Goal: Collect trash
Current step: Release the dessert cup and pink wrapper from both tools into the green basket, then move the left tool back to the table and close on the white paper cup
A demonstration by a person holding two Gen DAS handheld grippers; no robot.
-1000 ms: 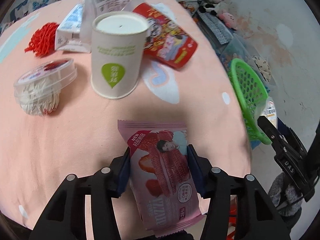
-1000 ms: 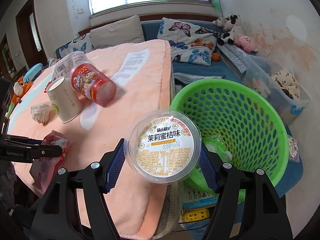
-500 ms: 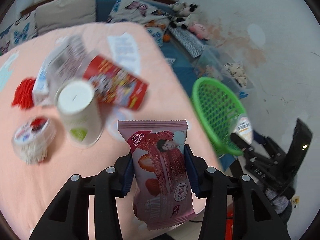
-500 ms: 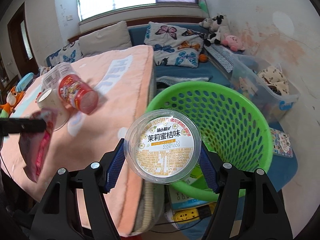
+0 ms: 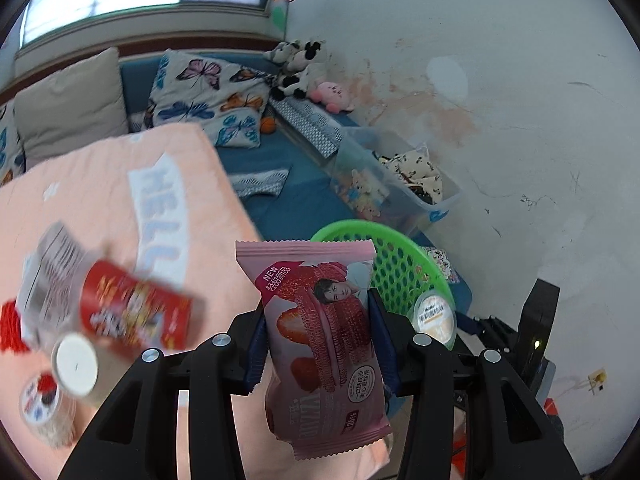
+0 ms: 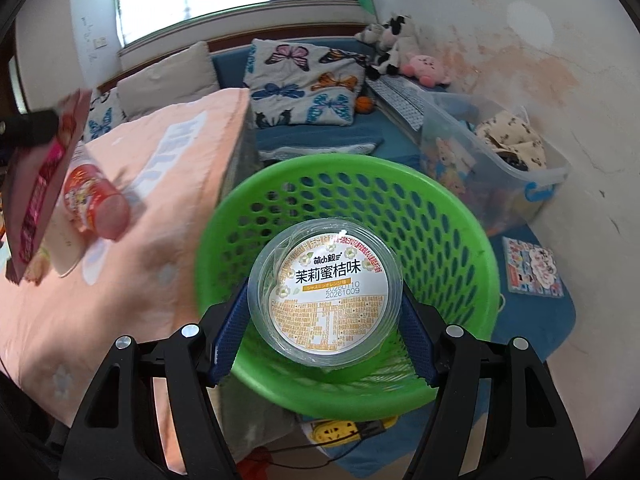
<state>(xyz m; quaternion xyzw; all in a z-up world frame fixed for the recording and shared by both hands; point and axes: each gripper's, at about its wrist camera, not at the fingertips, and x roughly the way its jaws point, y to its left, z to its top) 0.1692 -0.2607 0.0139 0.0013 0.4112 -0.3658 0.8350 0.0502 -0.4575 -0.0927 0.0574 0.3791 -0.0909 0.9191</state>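
My left gripper [image 5: 318, 340] is shut on a pink snack packet [image 5: 324, 340] and holds it in the air above the table's right edge, left of the green basket [image 5: 400, 258]. My right gripper [image 6: 324, 314] is shut on a clear round jelly cup [image 6: 325, 293] with a white and orange label, held over the green basket's [image 6: 452, 216] opening. The cup also shows in the left wrist view [image 5: 435, 317] at the basket's near rim. The pink packet also shows at the left edge of the right wrist view [image 6: 40, 188].
On the pink table cloth [image 5: 100, 200] lie a red snack canister [image 5: 136, 316], a white paper cup [image 5: 76, 362], a clear lidded tub [image 5: 40, 404] and red netting [image 5: 10, 326]. A clear storage bin [image 6: 492, 160] stands behind the basket, by the wall. A blue sofa with cushions [image 6: 304, 84] is beyond.
My left gripper has lifted the pink packet off the table and swung it right towards the basket. My right gripper has carried the jelly cup from beside the basket to over its opening.
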